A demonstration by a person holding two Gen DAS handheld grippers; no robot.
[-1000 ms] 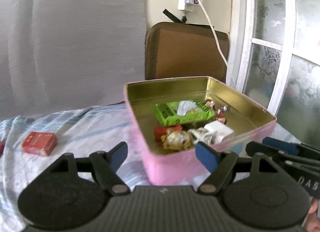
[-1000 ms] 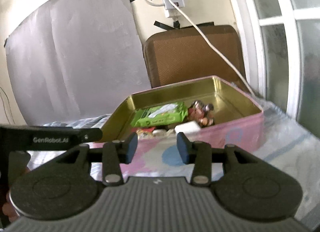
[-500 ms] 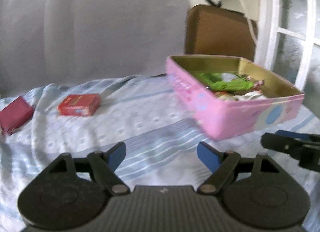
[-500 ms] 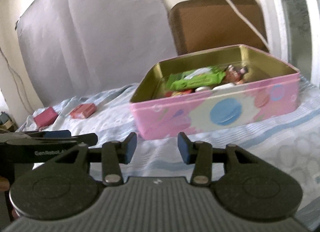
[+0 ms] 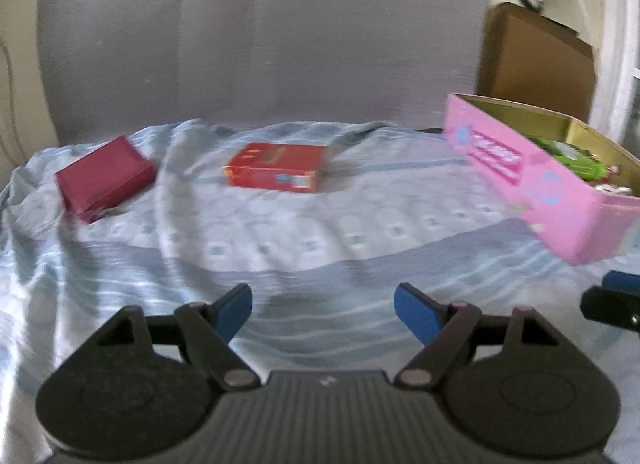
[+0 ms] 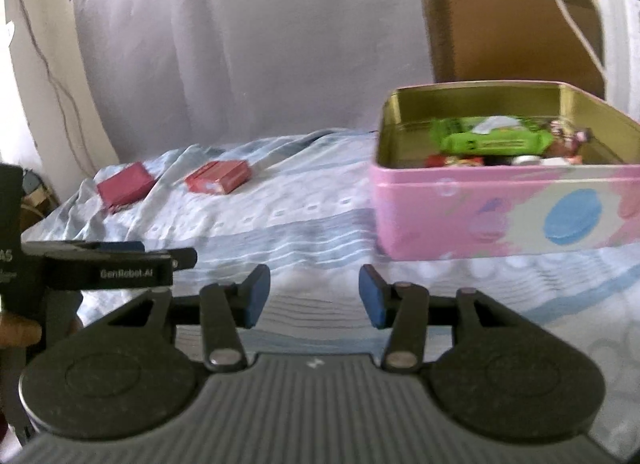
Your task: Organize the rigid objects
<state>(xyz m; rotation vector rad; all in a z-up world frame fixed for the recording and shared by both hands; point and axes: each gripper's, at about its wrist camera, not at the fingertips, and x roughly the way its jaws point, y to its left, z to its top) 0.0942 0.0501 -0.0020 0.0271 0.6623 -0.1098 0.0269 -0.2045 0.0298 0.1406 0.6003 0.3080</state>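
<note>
Red box (image 5: 276, 166) sits straight ahead of your left gripper (image 5: 322, 306), well beyond the fingertips, flat on the blue-white sheet (image 5: 280, 248). L gripper: jaws spread wide, nothing between them, hovering over bare sheet. R gripper (image 6: 314, 292): jaws partly apart, also holding nothing; its tip shows at the right edge of the left wrist view. Past the R fingertips and off to the right, the pink tin (image 6: 504, 208) stands open w/ a green packet (image 6: 492, 138) and other small bits inside, too blurred to name. From the L gripper the tin is ahead-right, apart from the red box. Maroon box (image 5: 104, 178) lies ahead-left, near the red one but not touching, tilted on a fold. Farthest back: grey backdrop (image 5: 260, 36), brown panel (image 6: 512, 28) behind the tin.
</note>
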